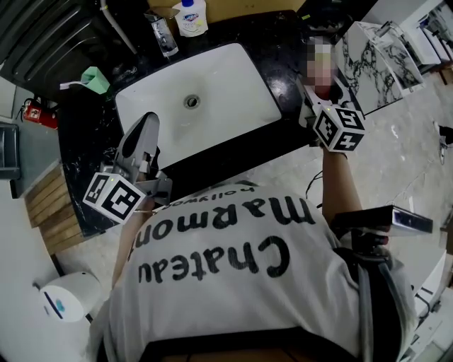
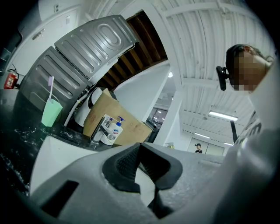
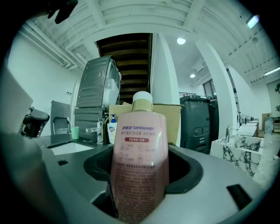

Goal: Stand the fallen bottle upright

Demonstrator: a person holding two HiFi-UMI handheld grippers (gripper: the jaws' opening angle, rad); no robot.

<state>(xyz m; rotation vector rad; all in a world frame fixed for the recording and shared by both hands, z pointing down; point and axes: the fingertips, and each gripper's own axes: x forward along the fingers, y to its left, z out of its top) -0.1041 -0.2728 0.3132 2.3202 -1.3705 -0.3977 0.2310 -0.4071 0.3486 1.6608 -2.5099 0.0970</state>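
Observation:
A pink soap bottle (image 3: 140, 148) with a cream cap stands upright between the jaws of my right gripper (image 3: 141, 188), which is shut on its lower body. In the head view this gripper (image 1: 316, 97) is raised over the black counter's right end, and only a bit of the bottle (image 1: 323, 89) shows under a mosaic patch. My left gripper (image 1: 147, 120) hovers at the near left rim of the white basin (image 1: 233, 78). In the left gripper view its dark pads (image 2: 131, 164) meet with nothing between them.
At the counter's back stand a white pump bottle (image 1: 191, 15), a chrome tap (image 1: 164, 35) and a green cup (image 1: 95, 78) holding a toothbrush. A marble basin unit (image 1: 375, 60) is at the right. A red extinguisher (image 1: 39, 113) and a white bin (image 1: 67, 297) are on the left.

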